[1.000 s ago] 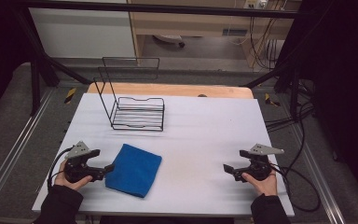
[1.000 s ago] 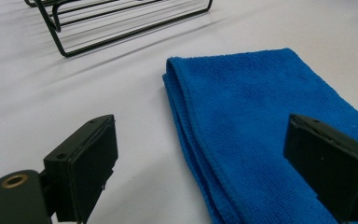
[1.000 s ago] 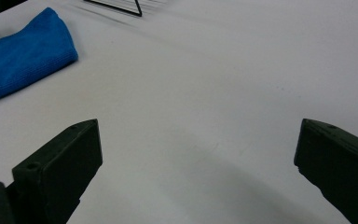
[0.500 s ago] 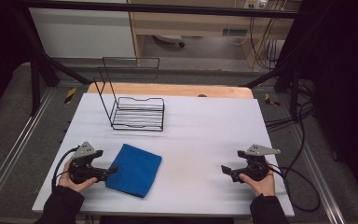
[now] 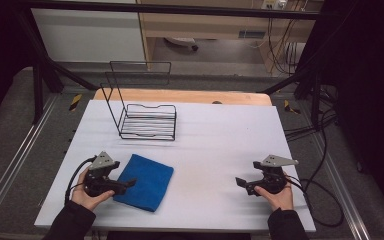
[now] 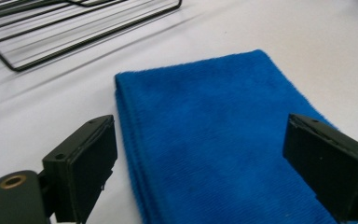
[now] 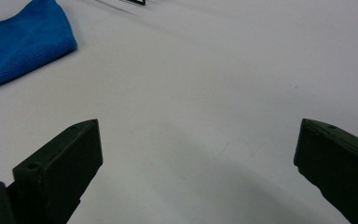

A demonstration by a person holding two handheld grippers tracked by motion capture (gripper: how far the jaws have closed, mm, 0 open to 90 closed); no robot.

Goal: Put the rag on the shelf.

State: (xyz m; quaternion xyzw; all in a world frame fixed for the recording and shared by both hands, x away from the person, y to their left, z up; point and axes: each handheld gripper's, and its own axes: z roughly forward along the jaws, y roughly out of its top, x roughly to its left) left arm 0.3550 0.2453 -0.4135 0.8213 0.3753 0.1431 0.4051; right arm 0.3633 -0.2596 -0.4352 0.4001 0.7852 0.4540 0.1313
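Left hand-held gripper (image 5: 126,184), jaws apart, has advanced since a second ago onto the left edge of the blue cloth (image 5: 146,181) at lower left of the surface (image 5: 220,135); grasp likely imminent.

free room: bare counter (image 5: 220,150) mid-frame to right
obstacle: wire rack (image 5: 145,117) upper left; blue cloth (image 5: 146,181) lower left
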